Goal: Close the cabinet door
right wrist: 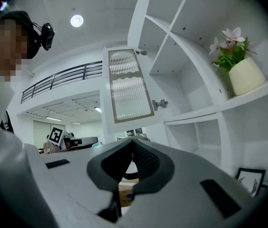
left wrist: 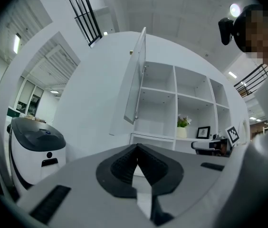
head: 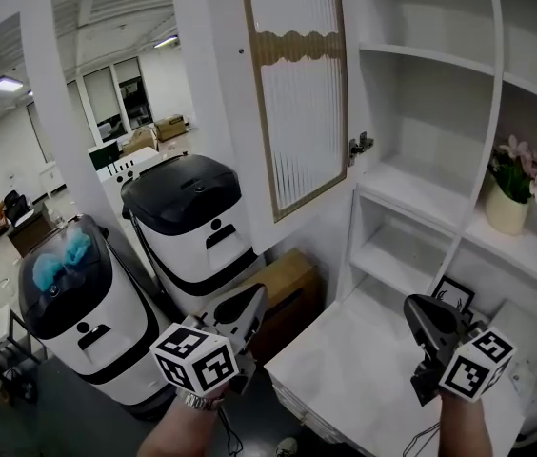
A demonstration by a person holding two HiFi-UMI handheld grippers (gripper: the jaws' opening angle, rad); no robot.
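Our left tool and right tool are both closed, gripping nothing, near the white tabletop. The cabinet door hangs open, left of the white shelves, in a bright room with two black-topped machines.

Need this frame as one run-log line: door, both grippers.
door: cabinet door open, not yet closed | left gripper: shut, empty, clear of door | right gripper: shut, empty, clear of door
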